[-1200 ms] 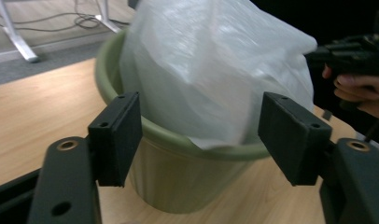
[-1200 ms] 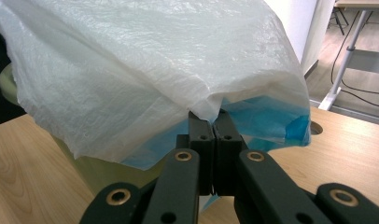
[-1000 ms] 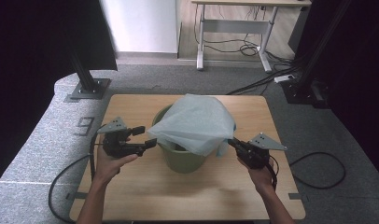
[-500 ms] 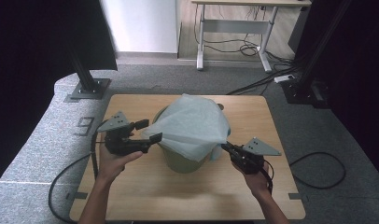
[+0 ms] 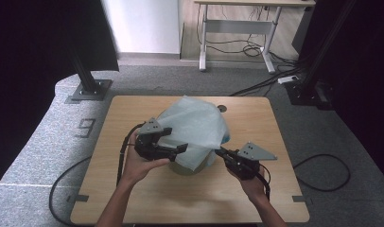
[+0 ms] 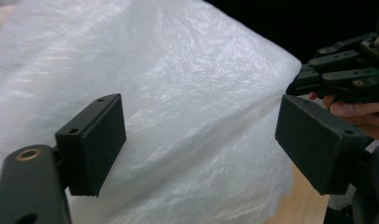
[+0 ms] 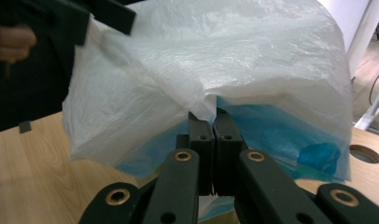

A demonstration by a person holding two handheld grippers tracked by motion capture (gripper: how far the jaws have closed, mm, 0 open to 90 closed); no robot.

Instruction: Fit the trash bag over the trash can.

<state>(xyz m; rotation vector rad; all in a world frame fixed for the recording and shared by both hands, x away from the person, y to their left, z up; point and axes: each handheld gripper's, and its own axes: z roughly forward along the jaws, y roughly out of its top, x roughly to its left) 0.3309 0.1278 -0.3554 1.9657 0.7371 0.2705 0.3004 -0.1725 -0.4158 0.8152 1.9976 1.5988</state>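
Mid-job: fitting a pale plastic bag [image 5: 195, 130] over a green bin [image 5: 187, 168] at the centre of the wooden table [image 5: 275, 123]. Bag draped loosely over the bin's top, billowed up, bulk toward 12 o'clock; bin's lower wall peeking out at 6 o'clock. Something blue [image 7: 318, 156] under the film, on the far side in the right gripper view; cannot tell what.

Right gripper [image 5: 221, 152], at 4 o'clock of the bin: jaws clenched on a pinch of the bag's edge, film bunched above the pads [image 7: 204, 135].

Left gripper [image 5: 178, 141], at 8 o'clock: jaws just opening, now spread wide, film lying between them but pressed by neither pad [image 6: 96, 140]; released.

Done: bag over the bin, one edge secured. Left, by the look of it: re-grasping on the left side, pulling the rim down around the bin's mouth, settling the slack.
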